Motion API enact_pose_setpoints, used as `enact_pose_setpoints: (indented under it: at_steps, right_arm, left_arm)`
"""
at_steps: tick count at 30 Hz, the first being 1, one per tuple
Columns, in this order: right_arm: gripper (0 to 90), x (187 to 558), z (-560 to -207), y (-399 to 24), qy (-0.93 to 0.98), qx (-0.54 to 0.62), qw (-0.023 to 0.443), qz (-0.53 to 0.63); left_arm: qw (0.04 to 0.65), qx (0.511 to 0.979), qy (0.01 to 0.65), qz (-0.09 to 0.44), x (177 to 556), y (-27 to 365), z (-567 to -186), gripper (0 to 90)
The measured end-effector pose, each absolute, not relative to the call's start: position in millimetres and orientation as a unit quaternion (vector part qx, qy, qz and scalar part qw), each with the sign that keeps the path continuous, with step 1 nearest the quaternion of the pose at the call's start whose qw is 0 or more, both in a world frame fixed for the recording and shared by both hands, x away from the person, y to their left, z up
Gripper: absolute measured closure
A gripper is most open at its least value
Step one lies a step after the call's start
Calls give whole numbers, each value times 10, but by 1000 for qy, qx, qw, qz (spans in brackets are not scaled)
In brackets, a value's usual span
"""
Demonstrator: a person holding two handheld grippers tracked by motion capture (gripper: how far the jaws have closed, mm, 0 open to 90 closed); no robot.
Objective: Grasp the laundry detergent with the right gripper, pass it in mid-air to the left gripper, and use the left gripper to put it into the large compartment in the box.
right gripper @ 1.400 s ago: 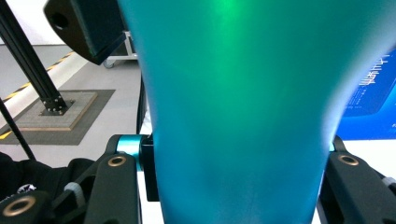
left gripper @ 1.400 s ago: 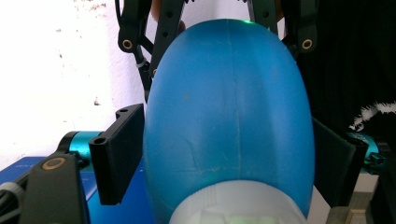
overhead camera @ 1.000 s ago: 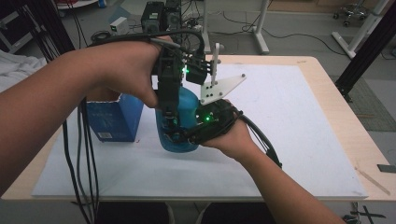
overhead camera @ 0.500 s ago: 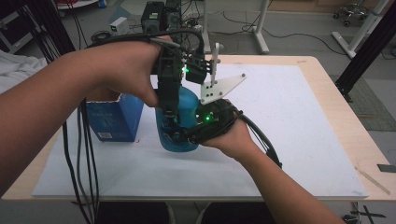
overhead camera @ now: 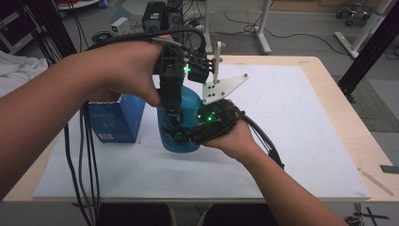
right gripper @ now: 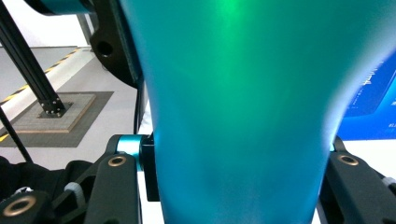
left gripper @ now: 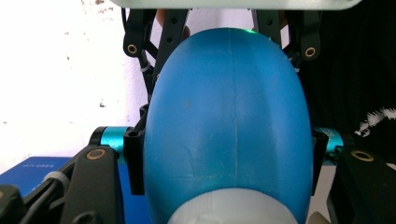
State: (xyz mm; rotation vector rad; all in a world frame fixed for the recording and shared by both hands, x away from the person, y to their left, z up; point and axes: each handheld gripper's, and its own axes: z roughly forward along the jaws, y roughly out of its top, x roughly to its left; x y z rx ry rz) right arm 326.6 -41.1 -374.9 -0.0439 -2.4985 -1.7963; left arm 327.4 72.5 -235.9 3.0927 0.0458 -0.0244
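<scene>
The blue bottle (overhead camera: 181, 127) stands upright on the white mat (overhead camera: 291, 141), a bit toward nine o'clock from the middle of the table (overhead camera: 348, 113). The right gripper (overhead camera: 188, 136) squeezes its lower body from the three o'clock side and keeps it steady. The left gripper (overhead camera: 171, 101) comes down from above, and its jaws have just been closing on the top part of the bottle; in the left gripper view the pads (left gripper: 134, 161) press on both sides of the round blue top (left gripper: 229, 121).

To do this step well, I think the lower hand should hold tight and not tip the bottle, while the upper hand grips evenly so the smooth plastic does not slip (it looks slick).

The bottle is bright blue, fat and rounded, with a thin seam down the middle and a pale part (left gripper: 233, 210) at the near end. A blue box (overhead camera: 115, 120) stands just beside it at nine o'clock.
</scene>
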Motion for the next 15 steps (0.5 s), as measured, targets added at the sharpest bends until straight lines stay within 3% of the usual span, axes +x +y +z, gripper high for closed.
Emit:
enact_pose_setpoints:
  at_steps: [10, 15]
  right_arm:
    - [439, 3265, -3738, -427, -813, -11, 29, -582]
    - [312, 3315, -3727, -489, -813, -39, 44, -580]
  left_arm:
    - [19, 1000, 11, -6, 3267, 710, -2343, 390]
    - [23, 1000, 14, -7, 3286, 712, -2323, 390]
